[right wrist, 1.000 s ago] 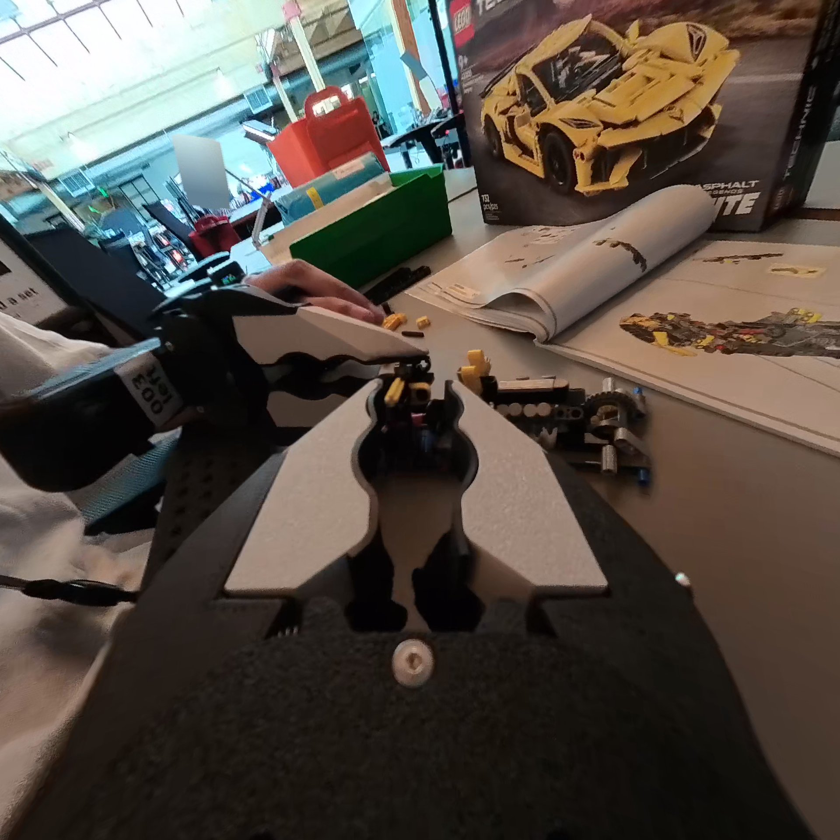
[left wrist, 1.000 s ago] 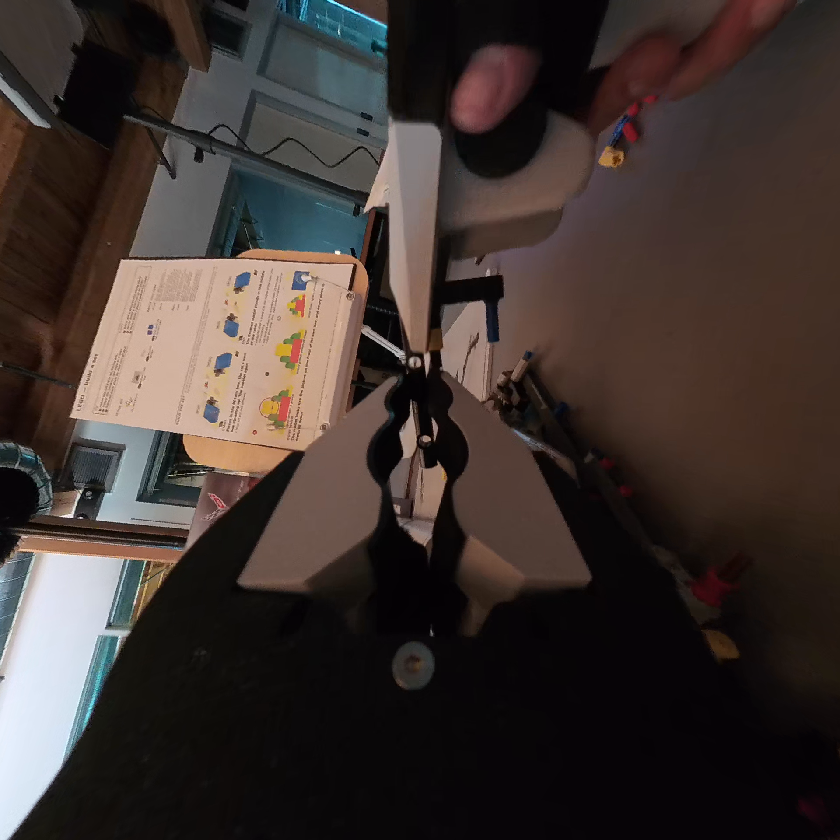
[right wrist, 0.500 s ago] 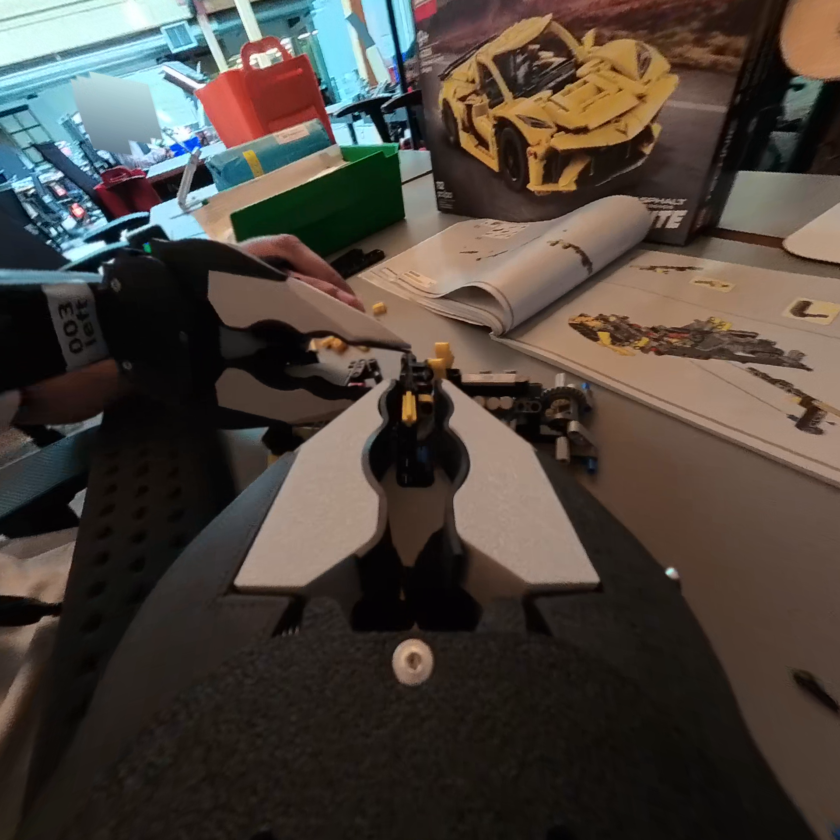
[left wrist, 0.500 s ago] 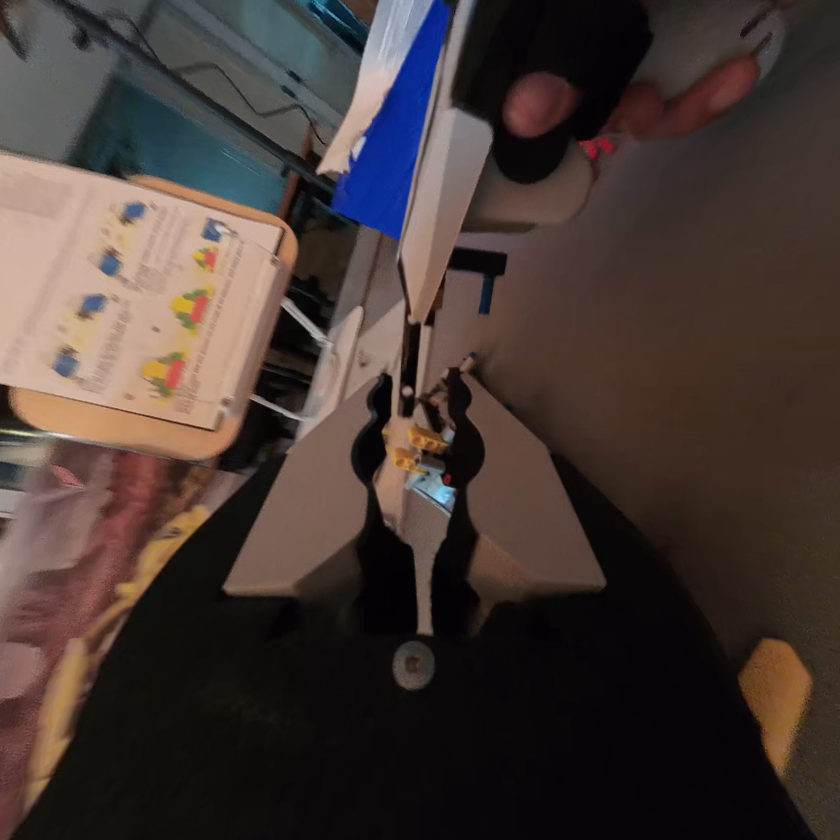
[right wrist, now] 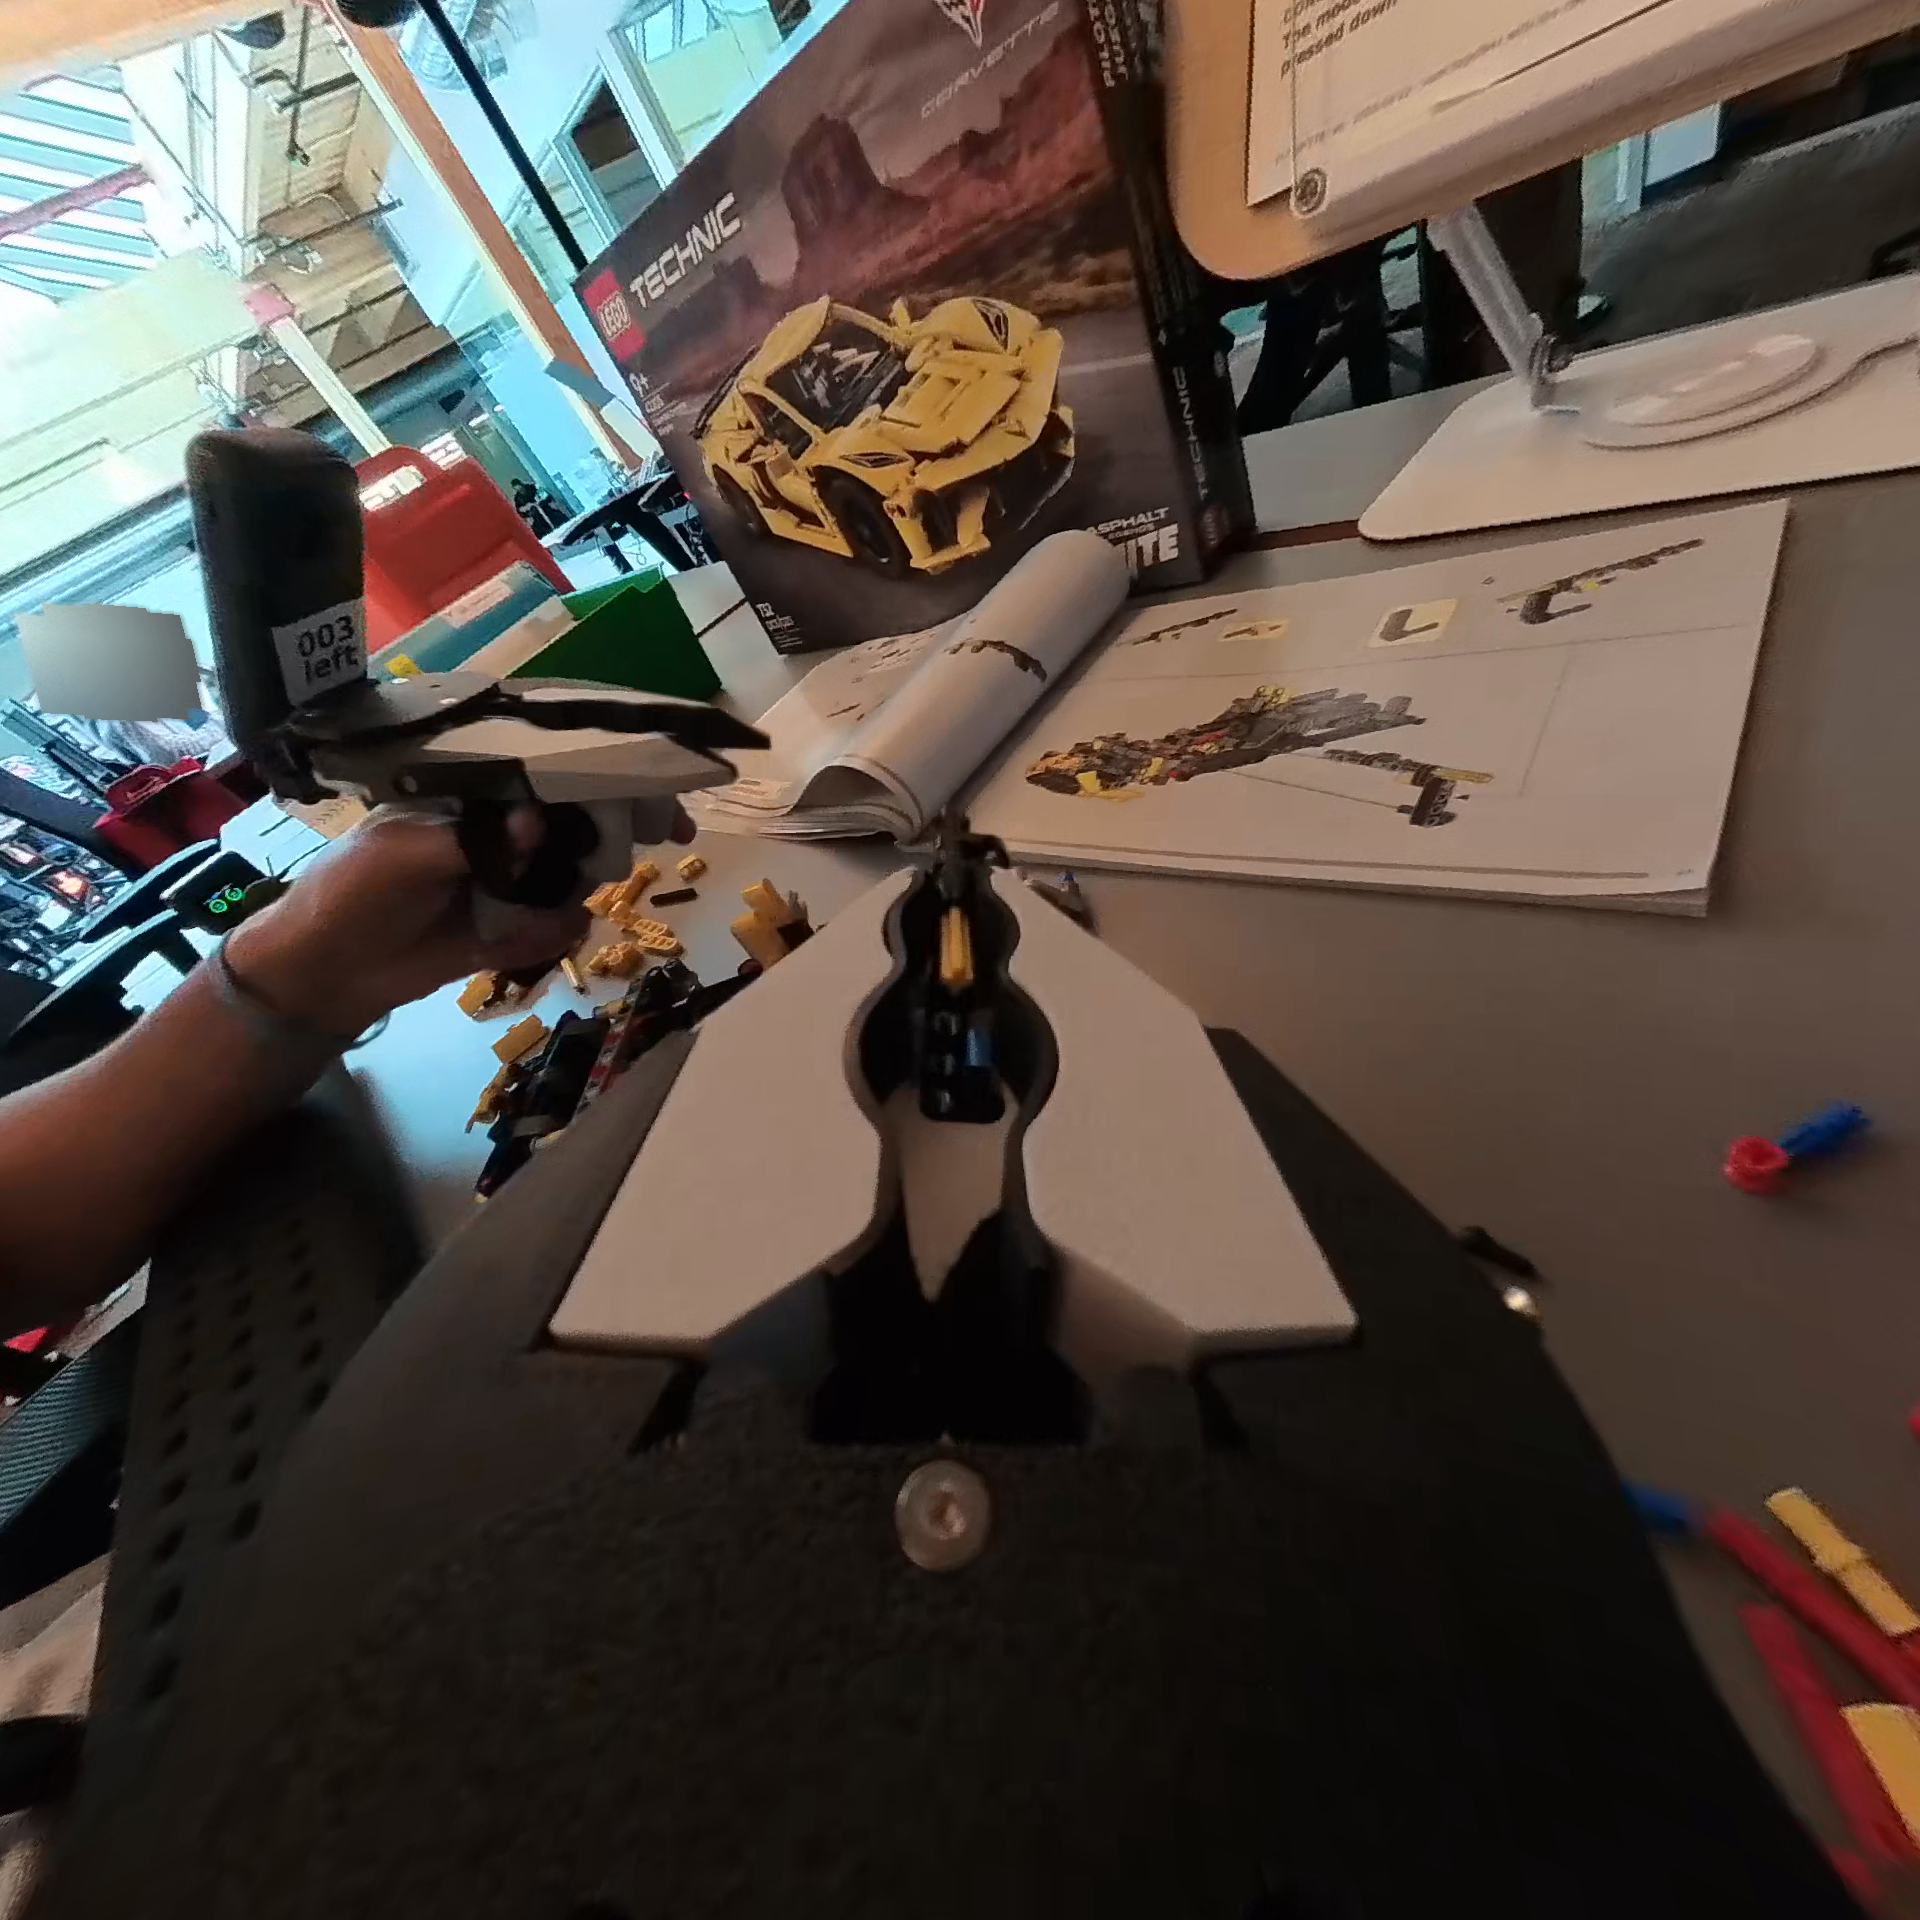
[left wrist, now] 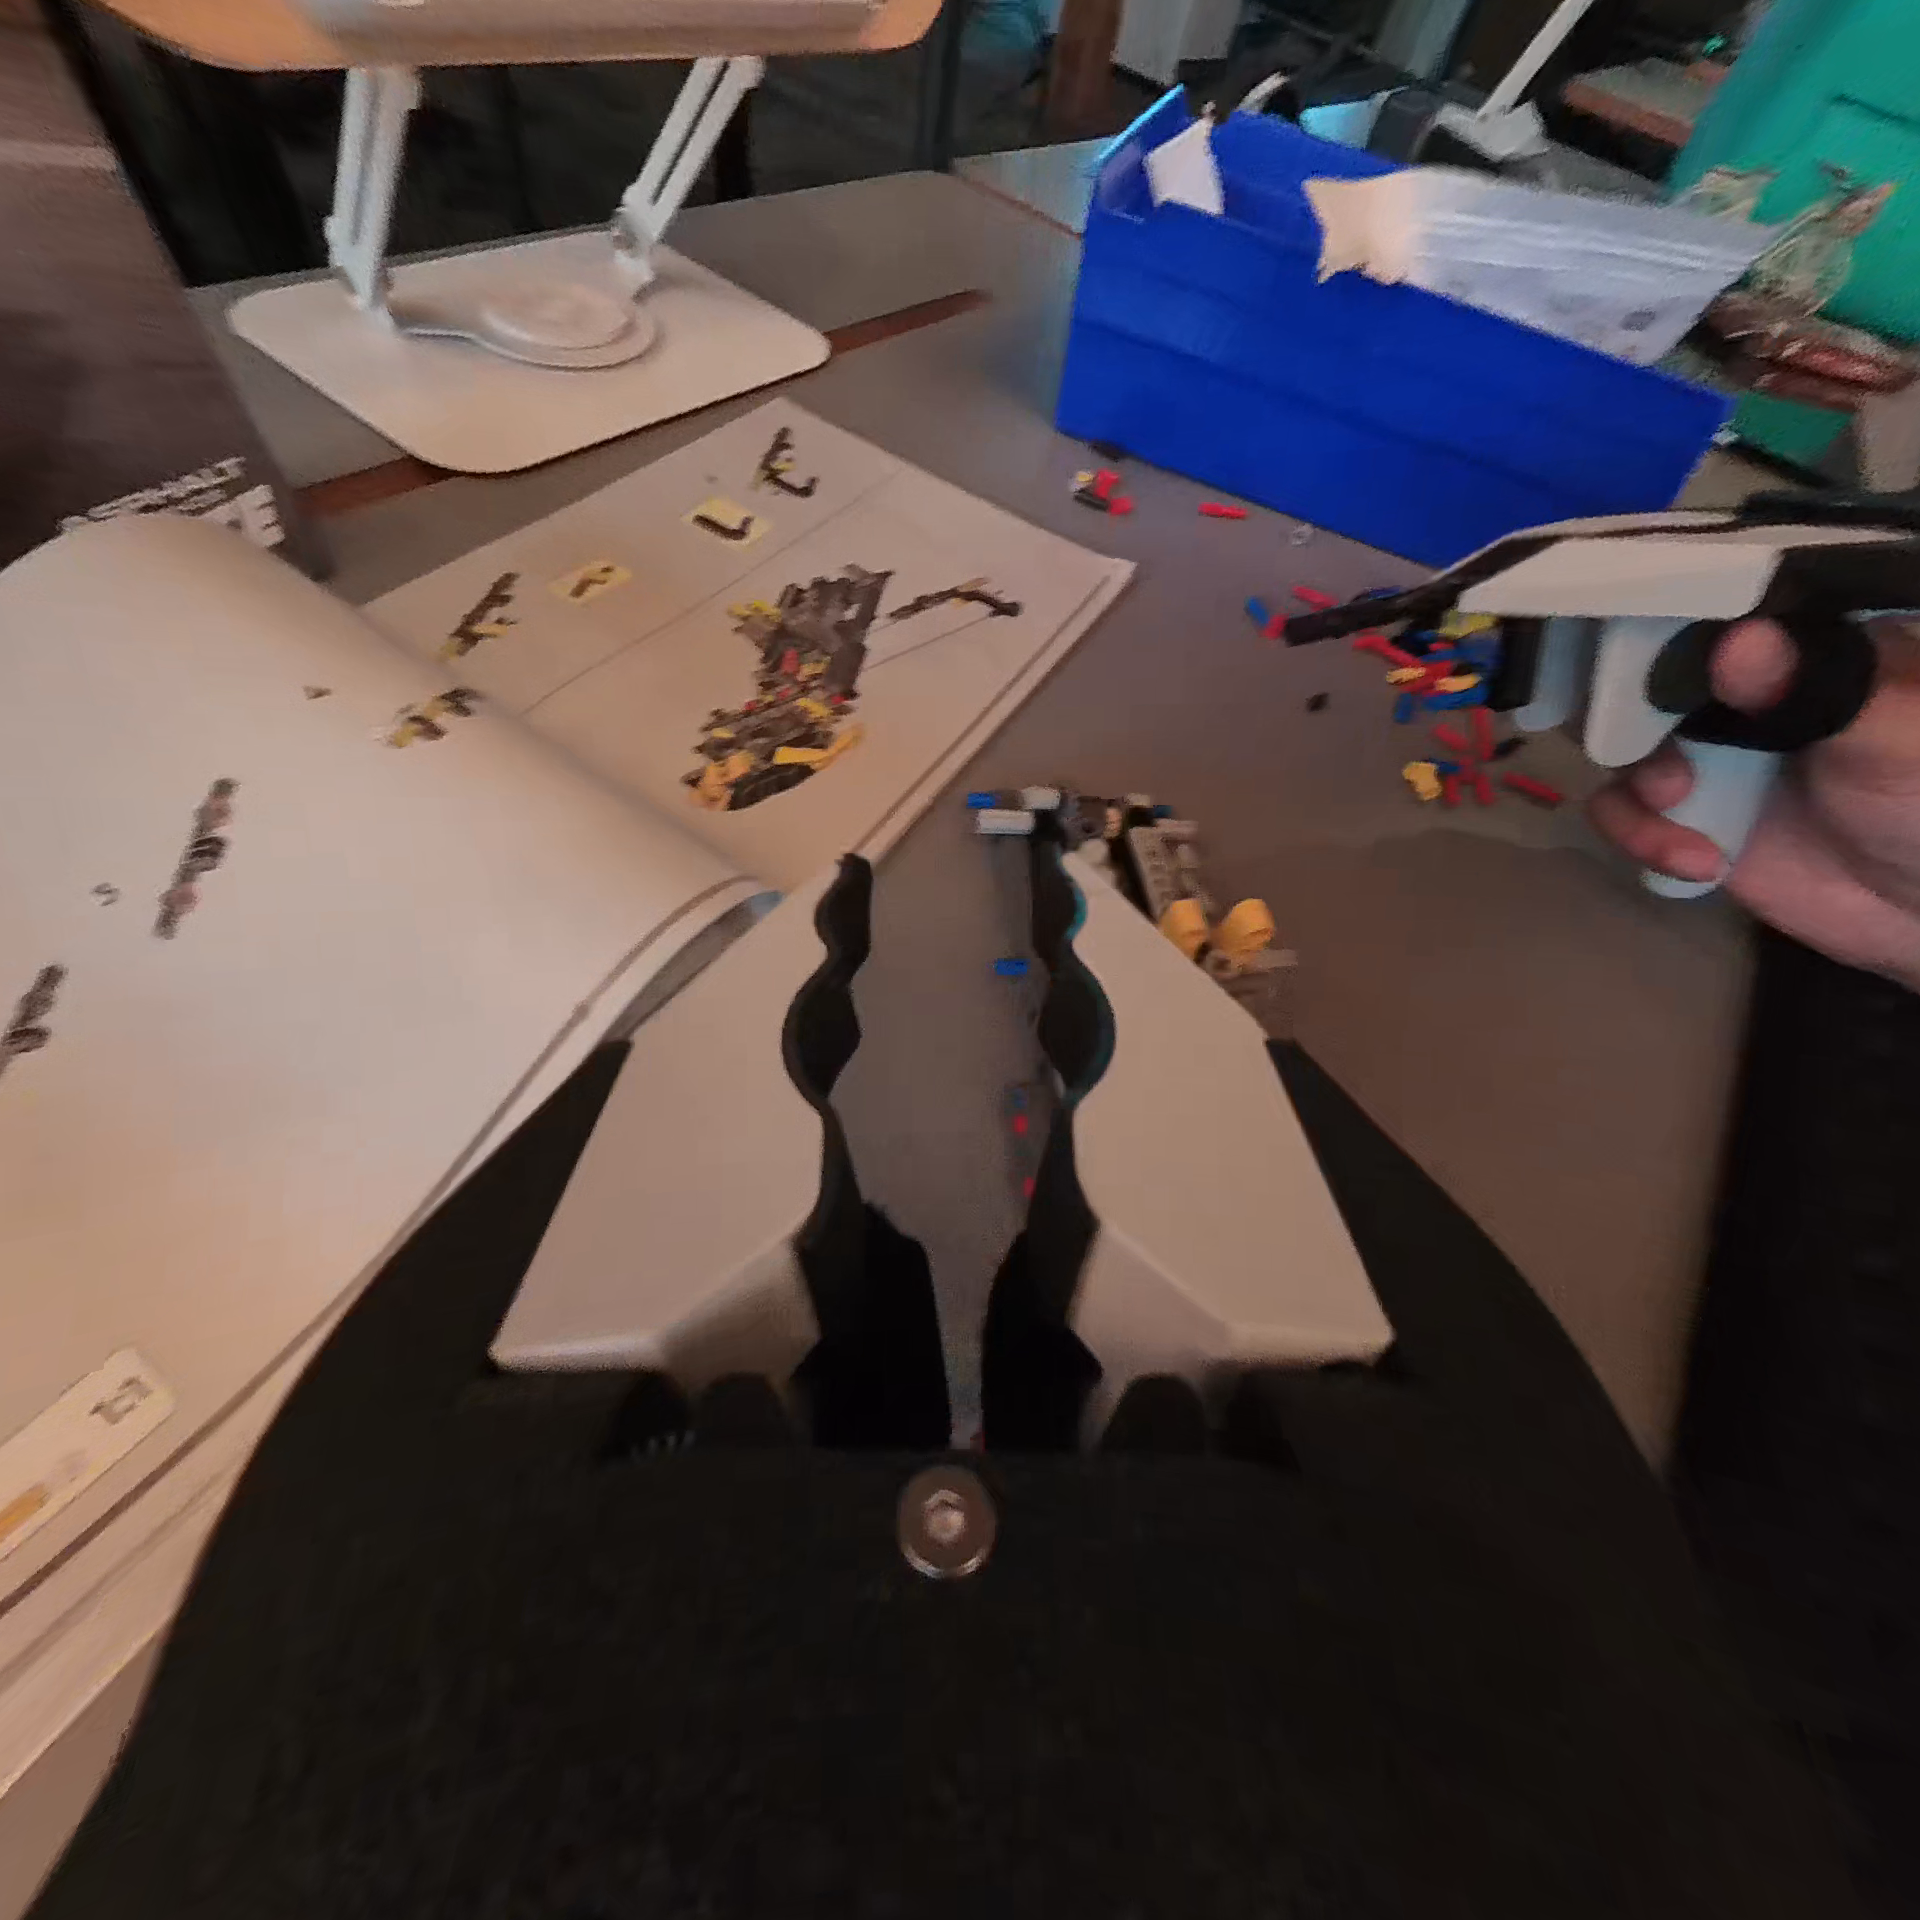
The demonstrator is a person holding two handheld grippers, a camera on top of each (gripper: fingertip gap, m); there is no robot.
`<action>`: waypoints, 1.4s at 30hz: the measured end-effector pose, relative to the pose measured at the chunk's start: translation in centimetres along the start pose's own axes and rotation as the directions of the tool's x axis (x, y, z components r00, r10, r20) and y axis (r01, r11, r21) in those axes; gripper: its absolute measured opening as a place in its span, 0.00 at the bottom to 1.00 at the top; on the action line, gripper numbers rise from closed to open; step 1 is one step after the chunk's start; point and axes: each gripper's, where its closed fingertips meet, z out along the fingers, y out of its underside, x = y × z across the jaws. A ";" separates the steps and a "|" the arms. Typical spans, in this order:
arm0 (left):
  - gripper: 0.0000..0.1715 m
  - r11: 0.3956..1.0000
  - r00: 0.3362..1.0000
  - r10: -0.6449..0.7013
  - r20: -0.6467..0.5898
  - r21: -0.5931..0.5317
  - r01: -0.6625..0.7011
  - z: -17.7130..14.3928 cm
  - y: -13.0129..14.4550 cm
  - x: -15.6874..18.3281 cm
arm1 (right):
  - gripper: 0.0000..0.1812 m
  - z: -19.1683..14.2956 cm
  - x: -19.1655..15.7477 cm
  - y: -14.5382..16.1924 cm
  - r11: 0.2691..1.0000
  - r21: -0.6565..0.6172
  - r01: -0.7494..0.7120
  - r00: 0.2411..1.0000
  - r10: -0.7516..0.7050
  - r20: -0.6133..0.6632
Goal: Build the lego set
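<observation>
My right gripper (right wrist: pixel 956 883) is shut on a small black Lego piece with a yellow pin (right wrist: pixel 951 961) and holds it above the table, in front of the open instruction booklet (right wrist: pixel 1351 748). In the left wrist view the right gripper (left wrist: pixel 1351 618) is at the right with a dark piece at its tip. My left gripper (left wrist: pixel 951 878) is open and empty, above the part-built black and yellow assembly (left wrist: pixel 1132 847) on the grey table. In the right wrist view the left gripper (right wrist: pixel 717 743) is held to the left, above the assembly (right wrist: pixel 582 1060).
The booklet (left wrist: pixel 727 675) lies left of centre, with the Lego box (right wrist: pixel 904 364) behind it. A blue bin (left wrist: pixel 1351 364) and loose red, blue and yellow pieces (left wrist: pixel 1444 696) are at the right. Also present: yellow pieces (right wrist: pixel 623 925), a white stand base (left wrist: pixel 520 343) and a green bin (right wrist: pixel 623 644). There is about 15 cm between the tips of the two grippers.
My left gripper has rolled from sideways to level, drawn away from the right gripper and opened wider. My right gripper has swung right toward the booklet, still holding the black piece.
</observation>
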 end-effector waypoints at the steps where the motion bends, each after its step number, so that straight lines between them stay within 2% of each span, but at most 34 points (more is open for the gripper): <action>1: 0.16 1.000 0.999 0.024 0.026 -0.010 -0.024 0.0 0.2 -0.4 | 0.03 0.1 -0.1 0.1 1.000 -0.008 -0.001 1.000 0.001 0.004; 4: 0.13 0.997 0.994 0.083 0.074 0.003 -0.083 0.0 0.0 -0.6 | 0.03 0.2 -0.2 0.4 0.999 -0.022 0.030 1.000 -0.029 0.006; 11: 0.10 0.995 0.993 0.099 0.063 -0.005 -0.099 0.1 0.2 -0.4 | 0.03 0.4 0.1 0.2 0.996 -0.030 0.083 0.996 -0.083 -0.015; 20: 0.08 0.995 0.995 0.096 0.034 -0.020 -0.096 0.4 0.6 0.1 | 0.03 0.3 0.3 0.1 0.999 -0.018 0.030 1.000 -0.030 0.002; 42: 0.06 0.992 0.991 0.125 0.041 -0.024 -0.124 0.3 0.6 0.3 | 0.03 0.2 0.3 0.1 0.999 -0.014 0.042 0.999 -0.043 -0.016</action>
